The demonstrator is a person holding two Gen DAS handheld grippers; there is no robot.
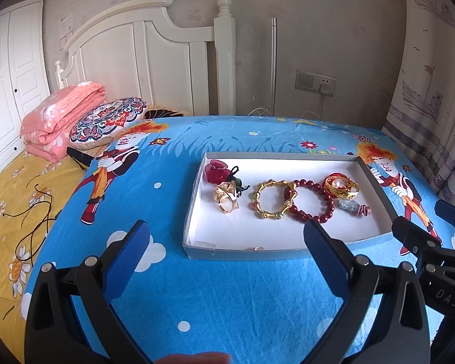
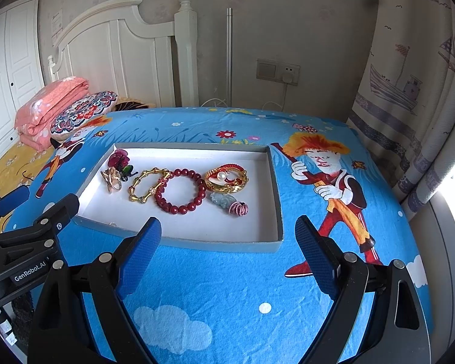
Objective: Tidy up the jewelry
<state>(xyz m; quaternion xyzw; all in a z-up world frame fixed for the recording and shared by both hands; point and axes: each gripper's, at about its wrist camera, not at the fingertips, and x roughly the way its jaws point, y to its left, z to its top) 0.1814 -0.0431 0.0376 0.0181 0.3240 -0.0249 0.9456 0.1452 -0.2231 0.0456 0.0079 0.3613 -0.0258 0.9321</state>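
Observation:
A shallow white tray [image 1: 197,206] [image 2: 276,182] lies on the blue cartoon cloth. In it, left to right: a red flower piece [image 1: 215,170] [image 2: 116,157], a gold ring ornament [image 1: 227,198] [image 2: 112,180], a gold link bracelet [image 1: 273,198] [image 2: 150,186], a dark red bead bracelet [image 1: 311,201] [image 2: 180,192], gold bangles with a pearl [image 1: 339,186] [image 2: 227,179], and a jade charm with a pink ring [image 1: 353,207] [image 2: 230,204]. My left gripper [image 1: 227,239] and right gripper [image 2: 227,233] are open and empty, just in front of the tray's near wall.
The blue cloth [image 1: 227,297] covers a table beside a bed with a yellow sheet [image 1: 12,194], pink folded quilt [image 1: 60,112] and patterned cushion [image 1: 109,118]. A thin cord [image 1: 36,221] lies on the bed. Curtain [image 2: 409,106] at right.

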